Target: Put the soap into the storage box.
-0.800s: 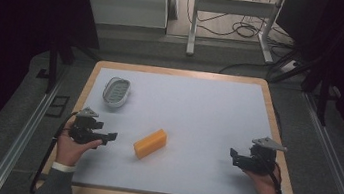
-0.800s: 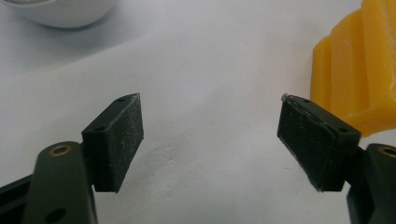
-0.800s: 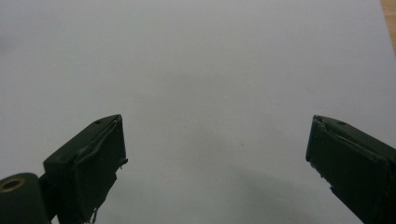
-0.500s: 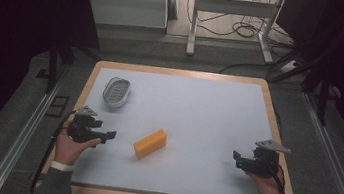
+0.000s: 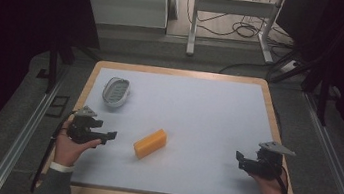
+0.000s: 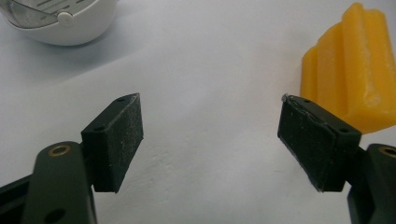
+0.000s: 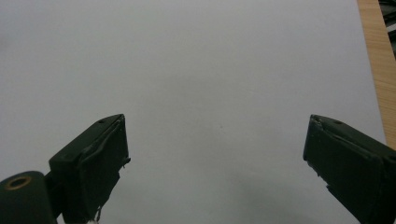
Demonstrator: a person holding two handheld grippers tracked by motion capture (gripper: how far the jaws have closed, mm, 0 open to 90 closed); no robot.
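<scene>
I see the wood-edged counter with its pale grey mat (image 5: 198, 110), then the white oval slotted dish (image 5: 115, 91) near its far left corner. The ridged orange-yellow block (image 5: 150, 143) lies mid-counter, just beside my left tongs (image 5: 111, 134), gaping wide and empty. My right tongs (image 5: 238, 157), equally wide, hover well apart.

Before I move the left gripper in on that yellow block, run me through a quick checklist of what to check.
1. Left gripper jaws open, nothing between them: ok.
2. Yellow block lies free on the table, apart from the white dish: ok.
3. Block lined up between the left jaws: not ok; in the left gripper view it sits off beyond one jaw.
4. Right gripper open, away from the block: ok.
5. Path from left gripper to block free of obstacles: ok.
6. How soft or slippery the block is: cannot tell.
</scene>
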